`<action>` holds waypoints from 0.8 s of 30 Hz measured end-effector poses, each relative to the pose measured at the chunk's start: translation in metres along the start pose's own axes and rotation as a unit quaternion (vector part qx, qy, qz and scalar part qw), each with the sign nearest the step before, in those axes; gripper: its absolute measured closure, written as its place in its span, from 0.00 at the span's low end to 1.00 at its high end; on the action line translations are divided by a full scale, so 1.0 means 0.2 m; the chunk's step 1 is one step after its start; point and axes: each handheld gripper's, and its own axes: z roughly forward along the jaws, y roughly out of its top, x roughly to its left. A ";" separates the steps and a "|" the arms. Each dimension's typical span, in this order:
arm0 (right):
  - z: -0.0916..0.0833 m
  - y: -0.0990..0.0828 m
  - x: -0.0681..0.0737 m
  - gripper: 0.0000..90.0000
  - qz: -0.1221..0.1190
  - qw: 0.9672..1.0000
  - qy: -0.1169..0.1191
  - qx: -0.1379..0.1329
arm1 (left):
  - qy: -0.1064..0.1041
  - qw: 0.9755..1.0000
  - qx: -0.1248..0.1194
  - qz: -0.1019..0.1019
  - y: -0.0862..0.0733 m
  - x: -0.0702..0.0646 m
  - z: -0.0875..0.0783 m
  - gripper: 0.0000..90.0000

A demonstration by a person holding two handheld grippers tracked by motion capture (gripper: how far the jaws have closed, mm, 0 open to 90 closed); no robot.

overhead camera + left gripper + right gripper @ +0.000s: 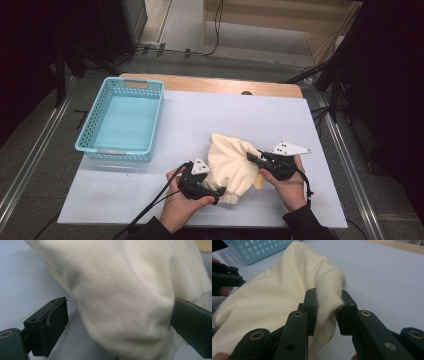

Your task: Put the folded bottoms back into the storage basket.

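From the high view, the cream garment (231, 164) is lying bunched on the white counter (280, 120), near its front edge, between the two hands; the left tongs (216, 192) are sitting at its near left corner, the right tongs (253, 158) at its right side, so the cloth is stretching from one to the other, its long axis running roughly from the near edge away toward the far side; the blue basket (85, 135) is standing well apart, to the far left, closer to the left hand; in the left gripper view, the left tongs (120, 325) are standing wide, one jaw clear of the cloth and the other just at its edge, a thick roll of garment (120, 290) bulging between them without being squeezed; in the right gripper view, the right tongs (327, 305) are pinching a fold of the garment (274, 297) firmly, with the basket (259, 250) showing beyond; judging from this, the next move is hinging on the left jaws closing across that roll, which is lying straight ahead of them
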 end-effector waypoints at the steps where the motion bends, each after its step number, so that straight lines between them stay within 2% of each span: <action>1: 0.00 0.00 0.00 0.79 0.000 1.000 0.000 0.000 | 0.000 1.000 -0.003 0.002 0.00 0.00 0.00 0.04; 6: 0.00 0.00 0.00 0.79 0.000 1.000 -0.001 0.000 | -0.001 1.000 0.011 -0.003 0.00 0.00 0.02 0.03; 11: 0.00 0.00 0.00 0.79 -0.002 1.000 -0.001 0.001 | 0.011 0.999 0.035 0.000 0.00 -0.01 0.04 0.03; 14: 0.00 0.00 0.00 0.79 -0.001 1.000 -0.002 0.000 | 0.017 0.999 0.038 0.004 0.00 -0.01 0.05 0.04; 17: 0.00 0.00 0.00 0.79 -0.003 1.000 -0.004 -0.002 | 0.038 0.999 0.027 -0.009 -0.01 -0.04 0.06 0.05; 19: 0.00 0.00 0.00 0.79 -0.002 1.000 -0.006 -0.005 | 0.048 0.998 0.028 -0.003 -0.01 -0.06 0.07 0.05; 23: 0.00 0.00 0.00 0.79 -0.005 1.000 -0.008 -0.005 | 0.035 0.999 0.027 0.000 -0.01 -0.06 0.06 0.10; 24: 0.00 0.01 0.00 0.79 -0.006 1.000 -0.009 -0.006 | 0.026 0.999 0.027 0.005 -0.01 -0.06 0.06 0.14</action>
